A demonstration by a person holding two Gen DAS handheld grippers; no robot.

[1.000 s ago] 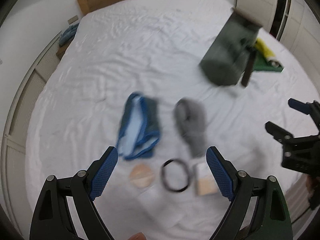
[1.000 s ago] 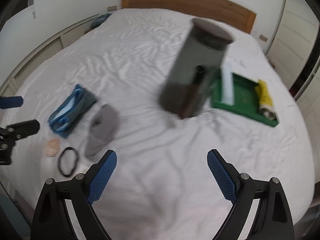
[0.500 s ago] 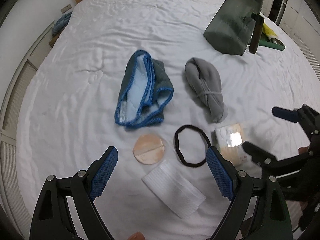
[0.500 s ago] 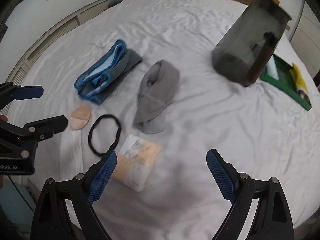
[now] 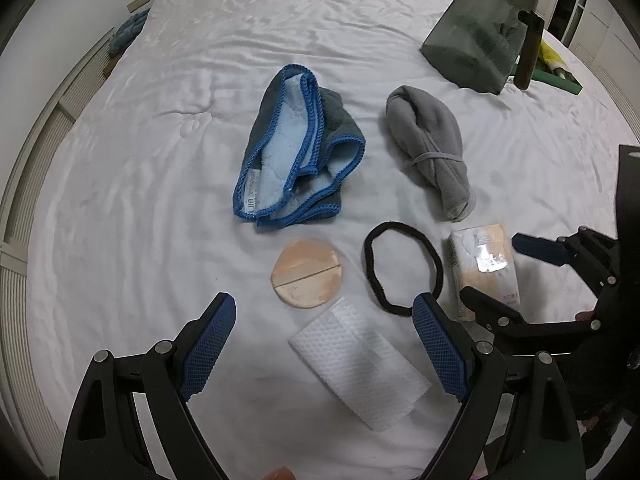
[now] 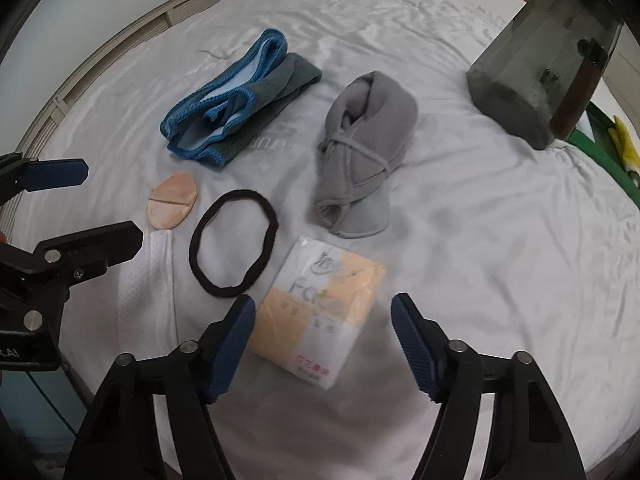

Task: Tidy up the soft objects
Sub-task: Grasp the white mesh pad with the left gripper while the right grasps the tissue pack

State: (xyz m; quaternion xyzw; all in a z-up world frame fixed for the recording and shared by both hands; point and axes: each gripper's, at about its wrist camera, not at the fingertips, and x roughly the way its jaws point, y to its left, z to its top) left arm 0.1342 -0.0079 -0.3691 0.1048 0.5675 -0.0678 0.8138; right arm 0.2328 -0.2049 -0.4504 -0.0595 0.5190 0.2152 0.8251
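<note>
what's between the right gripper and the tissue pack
Nothing visible. The tissue pack lies flat on the white sheet just ahead of the right gripper, whose jaws are closing with only bare sheet between them. The black hair band lies off to the pack's left, clear of the approach.

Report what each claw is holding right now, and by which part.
Nothing is held. The left claw hangs open above the white cloth; the right claw is closing over the tissue pack, pads not touching it.

Blue-edged cloth (image 5: pixel 298 152), tied grey roll (image 5: pixel 432 148), black band (image 5: pixel 402 268), beige pad (image 5: pixel 307 272), all flat on bed
</note>
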